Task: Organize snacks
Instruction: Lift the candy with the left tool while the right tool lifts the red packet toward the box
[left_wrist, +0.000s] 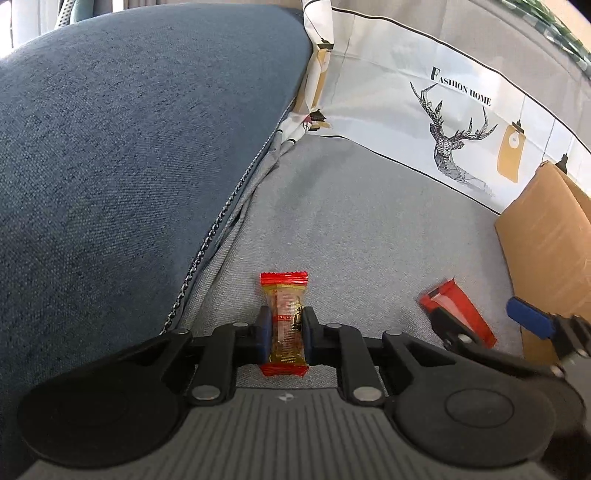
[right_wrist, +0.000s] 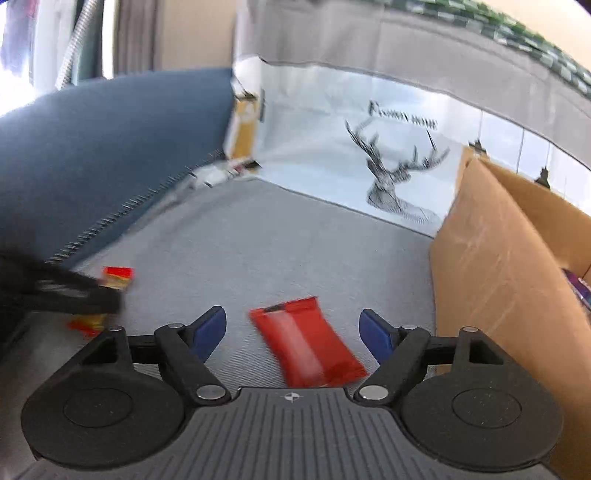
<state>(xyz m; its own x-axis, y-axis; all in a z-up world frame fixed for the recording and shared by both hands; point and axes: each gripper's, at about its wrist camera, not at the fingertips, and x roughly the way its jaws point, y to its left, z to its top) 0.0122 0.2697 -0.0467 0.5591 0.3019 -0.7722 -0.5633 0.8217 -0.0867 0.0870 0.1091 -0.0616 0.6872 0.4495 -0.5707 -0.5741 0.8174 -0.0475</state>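
Left tool (left_wrist: 284, 334) is clamped on red-and-gold candy (left_wrist: 285, 325); right tool (right_wrist: 293, 332) is spread w/ red snack packet (right_wrist: 306, 343) btwn, ungripped. Neither is yet placed in cardboard box (right_wrist: 498, 266).

Home living room, judging by furniture. Grey fabric sofa seat (left_wrist: 351, 221) with dark blue upholstered armrest (left_wrist: 129, 147) alongside. Printed cushion (left_wrist: 424, 122) reading "Fashion Home", deer motif, propped at the back. Open cardboard box (right_wrist: 498, 266) sitting on the seat. Curtains (right_wrist: 136, 33) beyond.
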